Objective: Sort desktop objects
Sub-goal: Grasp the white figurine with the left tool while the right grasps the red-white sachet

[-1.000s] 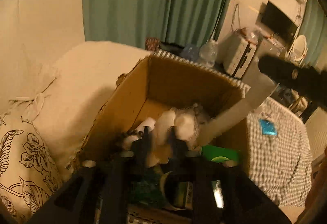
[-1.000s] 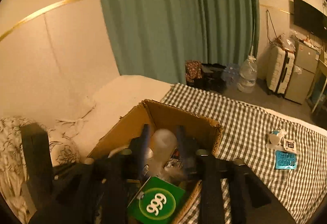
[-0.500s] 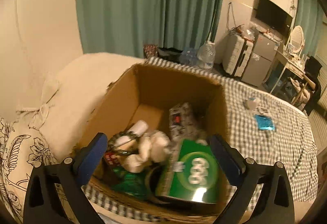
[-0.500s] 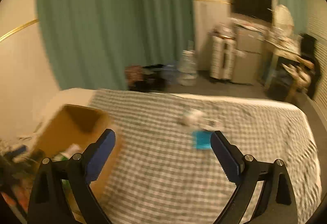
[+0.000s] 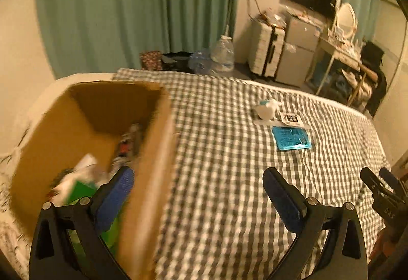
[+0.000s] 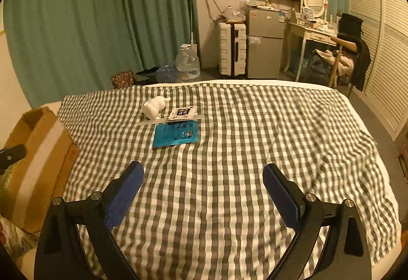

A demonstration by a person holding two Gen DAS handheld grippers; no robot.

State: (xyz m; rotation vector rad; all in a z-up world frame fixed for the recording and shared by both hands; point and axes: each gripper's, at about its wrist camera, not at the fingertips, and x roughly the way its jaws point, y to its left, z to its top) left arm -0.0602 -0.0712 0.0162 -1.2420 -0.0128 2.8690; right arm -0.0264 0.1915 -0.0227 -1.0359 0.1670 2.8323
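Observation:
A cardboard box [image 5: 150, 152] stands at the left of the checked bed and holds a green box [image 5: 81, 190] and other jumbled items. It also shows in the right wrist view [image 6: 38, 160]. On the cloth lie a white figurine [image 6: 155, 107], a small black-and-white packet [image 6: 182, 112] and a blue flat packet [image 6: 176, 135]; they also show in the left wrist view, the blue packet [image 5: 292, 138] nearest. My left gripper [image 5: 197, 190] is open and empty, straddling the box's right wall. My right gripper [image 6: 202, 185] is open and empty above the cloth, short of the blue packet.
The checked cloth [image 6: 255, 139] covers the bed to its edges. A floral pillow [image 6: 12, 239] lies at the left by the box. Beyond the bed stand a green curtain [image 6: 89, 19], a water jug [image 6: 187, 63], a suitcase [image 6: 232, 50], a small fridge [image 6: 265, 42] and a dressing table [image 6: 311, 32].
Both grippers opened, letting go of what they held into the box. Both then swung right, away from the box and toward the objects on the cloth.

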